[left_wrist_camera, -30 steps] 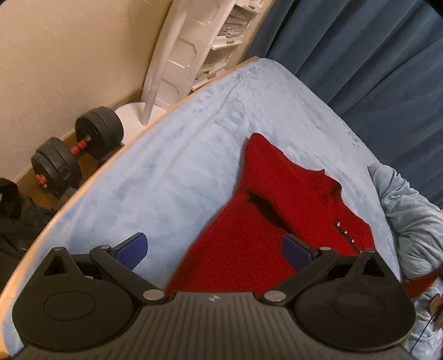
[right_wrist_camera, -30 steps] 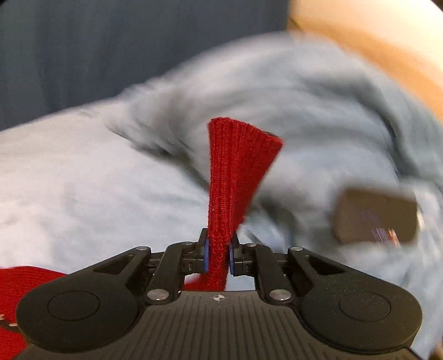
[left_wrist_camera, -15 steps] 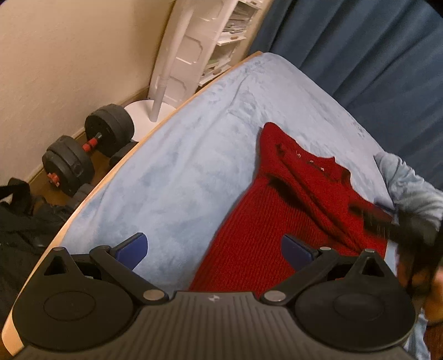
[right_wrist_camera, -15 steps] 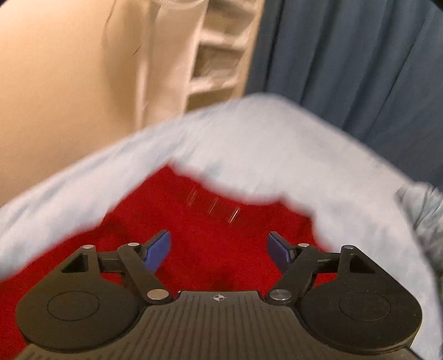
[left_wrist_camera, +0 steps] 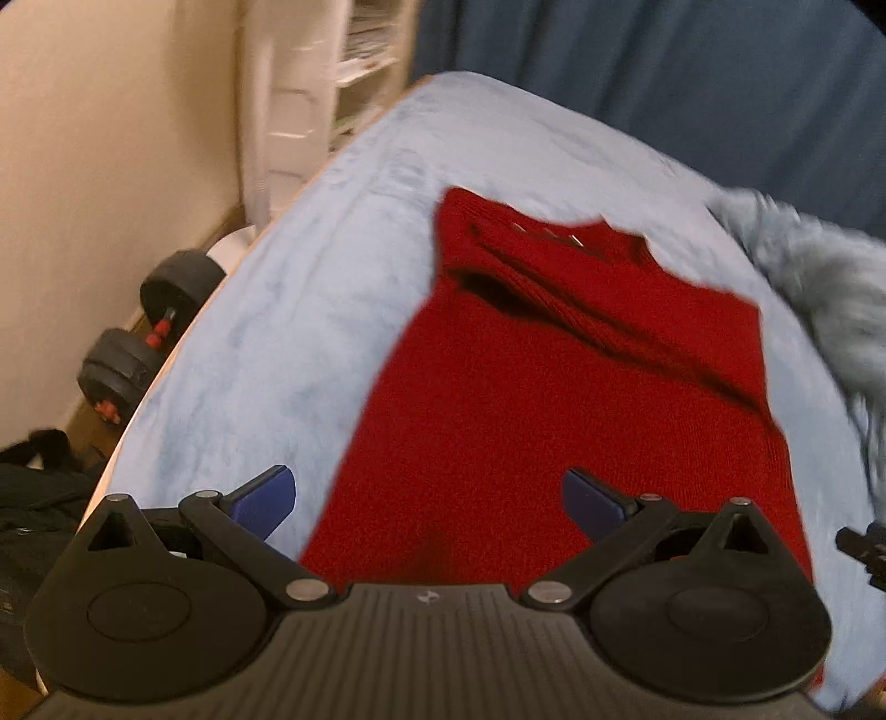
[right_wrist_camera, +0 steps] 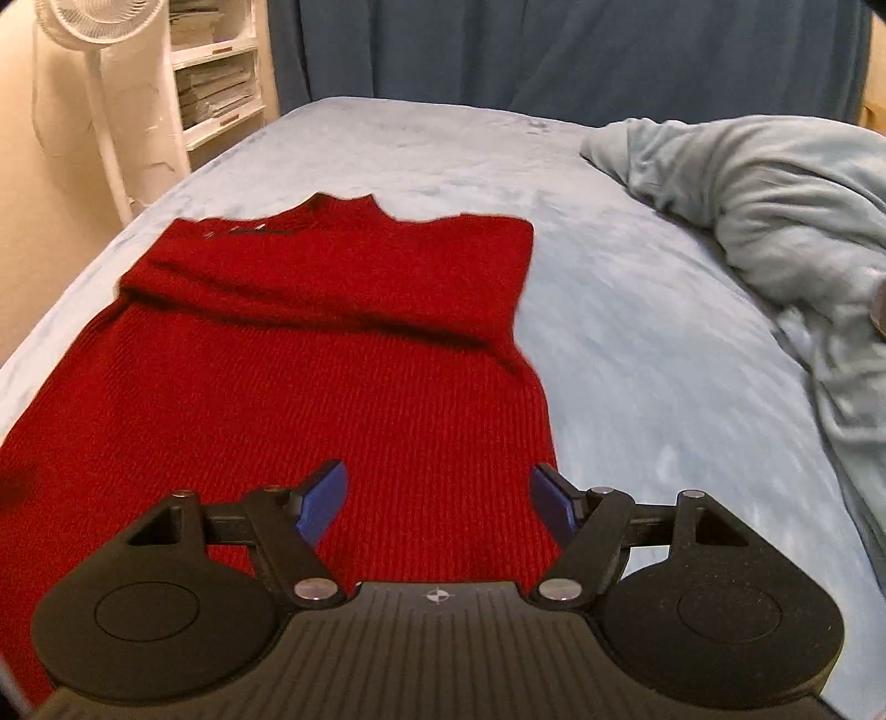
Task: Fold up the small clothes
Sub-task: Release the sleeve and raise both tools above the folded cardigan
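A red knit sweater (left_wrist_camera: pixel 554 399) lies flat on the light blue bed cover (left_wrist_camera: pixel 310 288), neck towards the curtain. Its sleeves lie folded across the chest. My left gripper (left_wrist_camera: pixel 429 501) hovers open over the sweater's lower left edge, with nothing pinched. In the right wrist view the same sweater (right_wrist_camera: pixel 310 354) fills the left half. My right gripper (right_wrist_camera: pixel 437 501) hangs above the sweater's lower right edge. Its jaws stand wide and are closing slightly. Only the flat knit lies under them, and the pads press on nothing.
A crumpled pale blue blanket (right_wrist_camera: pixel 775 210) is piled on the bed's right side. Off the left edge are dumbbells (left_wrist_camera: pixel 144 343) and a black bag (left_wrist_camera: pixel 27 498) on the floor, with a white fan (right_wrist_camera: pixel 105 83) and shelves (right_wrist_camera: pixel 216 83) behind. A dark blue curtain (right_wrist_camera: pixel 554 50) hangs at the back.
My right gripper let go of the red sleeve, opened and swung back over the sweater's body. The sleeve now lies across the chest. My left gripper shifted right over the sweater.
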A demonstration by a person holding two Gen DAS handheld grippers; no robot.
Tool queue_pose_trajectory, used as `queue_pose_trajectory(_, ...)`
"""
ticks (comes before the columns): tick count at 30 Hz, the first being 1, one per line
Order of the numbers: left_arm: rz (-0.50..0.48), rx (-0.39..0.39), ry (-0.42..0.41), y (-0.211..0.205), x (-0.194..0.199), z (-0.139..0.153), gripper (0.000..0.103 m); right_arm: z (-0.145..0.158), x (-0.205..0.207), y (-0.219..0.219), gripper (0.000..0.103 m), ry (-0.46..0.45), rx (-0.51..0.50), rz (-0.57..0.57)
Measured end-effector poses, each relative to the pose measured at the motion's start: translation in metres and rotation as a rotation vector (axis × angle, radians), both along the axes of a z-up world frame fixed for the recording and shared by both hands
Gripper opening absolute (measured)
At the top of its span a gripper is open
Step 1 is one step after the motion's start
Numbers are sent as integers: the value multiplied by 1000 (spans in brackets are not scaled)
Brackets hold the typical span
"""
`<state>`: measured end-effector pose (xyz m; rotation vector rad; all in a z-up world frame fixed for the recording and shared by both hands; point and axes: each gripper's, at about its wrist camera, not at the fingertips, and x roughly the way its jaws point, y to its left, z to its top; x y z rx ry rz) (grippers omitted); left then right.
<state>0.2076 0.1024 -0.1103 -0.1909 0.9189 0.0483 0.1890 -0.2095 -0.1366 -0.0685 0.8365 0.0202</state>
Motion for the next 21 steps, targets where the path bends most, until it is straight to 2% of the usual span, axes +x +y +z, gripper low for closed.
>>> queue_pose_trajectory(4, -83, 20, 20, -26, -50, 5, 103, 23, -76, 8, 75, -9, 41, 7)
queue_pose_trajectory(9, -157, 32, 21, -53, -102, 14, 103, 59, -154, 13, 75, -114, 25, 23)
queue_pose_trajectory(14, -180, 63, -30, -68, -133, 31, 103, 71, -188, 15, 75, -164, 24, 35)
queue_pose_trajectory(21, -153, 54, -41, -72, -151, 42, 103, 75, -201, 15, 75, -175, 43, 49)
